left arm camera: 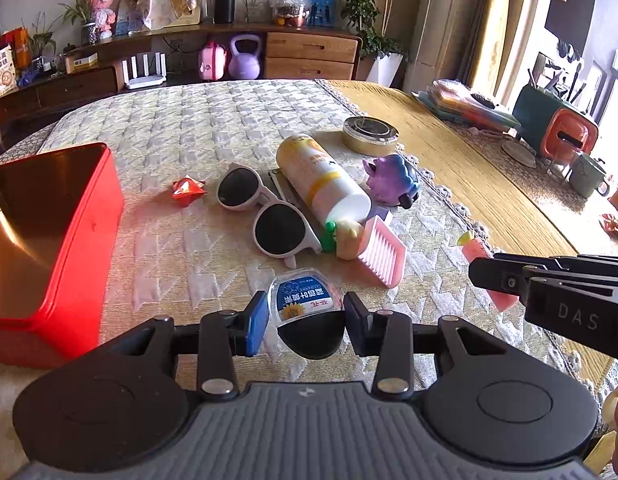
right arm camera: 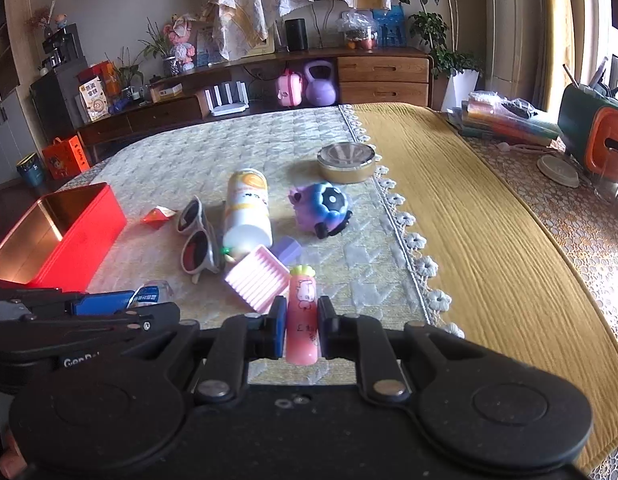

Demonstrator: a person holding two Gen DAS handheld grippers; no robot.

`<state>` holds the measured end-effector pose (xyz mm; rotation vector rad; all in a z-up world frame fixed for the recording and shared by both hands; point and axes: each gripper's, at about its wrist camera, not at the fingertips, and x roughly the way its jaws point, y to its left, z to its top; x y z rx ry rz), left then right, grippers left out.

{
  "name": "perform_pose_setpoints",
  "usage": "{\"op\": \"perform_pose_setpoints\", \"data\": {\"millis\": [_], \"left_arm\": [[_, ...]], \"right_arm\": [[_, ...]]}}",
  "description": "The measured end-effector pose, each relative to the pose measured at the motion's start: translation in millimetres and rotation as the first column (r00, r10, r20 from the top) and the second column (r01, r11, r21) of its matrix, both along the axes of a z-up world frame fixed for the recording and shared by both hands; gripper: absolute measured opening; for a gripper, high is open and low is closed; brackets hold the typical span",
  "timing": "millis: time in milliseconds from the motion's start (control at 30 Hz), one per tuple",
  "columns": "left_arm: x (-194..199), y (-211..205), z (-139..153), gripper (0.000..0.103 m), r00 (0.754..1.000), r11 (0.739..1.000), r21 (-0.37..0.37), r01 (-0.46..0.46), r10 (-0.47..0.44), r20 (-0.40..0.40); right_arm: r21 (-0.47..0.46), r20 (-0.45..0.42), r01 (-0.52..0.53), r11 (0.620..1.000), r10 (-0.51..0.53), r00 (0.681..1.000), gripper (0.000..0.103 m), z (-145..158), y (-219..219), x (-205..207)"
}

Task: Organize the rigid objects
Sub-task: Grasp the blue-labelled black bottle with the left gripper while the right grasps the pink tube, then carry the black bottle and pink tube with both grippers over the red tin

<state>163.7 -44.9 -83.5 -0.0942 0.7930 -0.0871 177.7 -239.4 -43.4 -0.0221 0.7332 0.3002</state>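
My left gripper (left arm camera: 305, 320) is shut on a small clear bottle (left arm camera: 305, 298) with a blue label and a dark cap, held just above the quilted cloth. My right gripper (right arm camera: 302, 320) is shut on a pink cartoon tube (right arm camera: 303, 296) with a green and yellow top. An open red tin box (left arm camera: 49, 232) stands at the left. White sunglasses (left arm camera: 265, 216), a yellow and white bottle (left arm camera: 321, 176) on its side, a pink ridged tray (left arm camera: 383, 256), a purple and blue toy (left arm camera: 393, 178) and a red paper piece (left arm camera: 187, 190) lie in the middle.
A round metal tin (left arm camera: 369, 134) sits at the far edge of the quilted cloth (left arm camera: 181, 128). To the right lies a yellow runner (right arm camera: 489, 240), with stacked folders (right arm camera: 505, 120) and a green and orange box (right arm camera: 601, 136) beyond. A sideboard (right arm camera: 381, 76) stands behind the table.
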Motion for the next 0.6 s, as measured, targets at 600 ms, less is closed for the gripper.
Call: {"op": "perform_pose_setpoints", "data": {"millis": [600], "left_arm": [[-49,104,68,0.040,0.983,0.987,-0.006,-0.158,0.158,0.095]], "right_arm": [[0.019,0.091,-0.213,0.977,0.211,0.973,0.015,60,92,-31]]}}
